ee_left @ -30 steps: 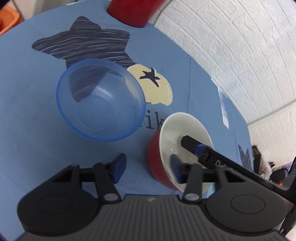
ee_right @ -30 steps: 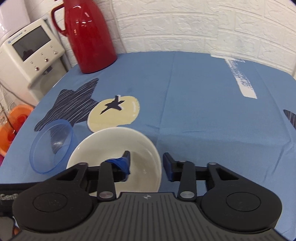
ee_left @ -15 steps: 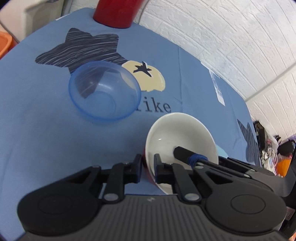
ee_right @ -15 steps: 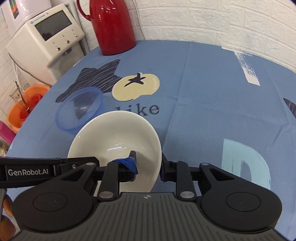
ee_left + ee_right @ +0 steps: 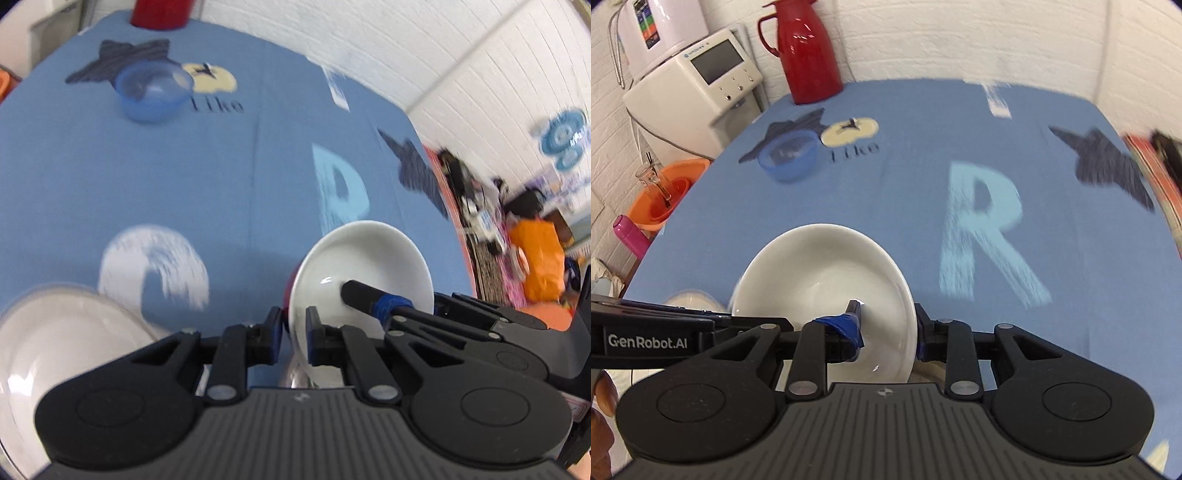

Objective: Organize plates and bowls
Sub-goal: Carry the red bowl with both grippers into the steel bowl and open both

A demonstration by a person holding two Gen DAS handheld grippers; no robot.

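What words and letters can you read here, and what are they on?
"GenRobot.AI": on the left gripper, seen from the right camera.
"Like": printed on the tablecloth, beside the blue bowl.
"R": big pale letter on the tablecloth.
Small label on the white machine: too small to read.
Coloured sticker on the appliance behind it: too blurred to read.

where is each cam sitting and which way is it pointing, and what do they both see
Left wrist: on the left gripper, facing across the blue tablecloth; its fingers pinch the bowl, and the right gripper reaches in.
Right wrist: on the right gripper, facing the red jug; a hand shows.
Shared: the bowl, blue bowl.
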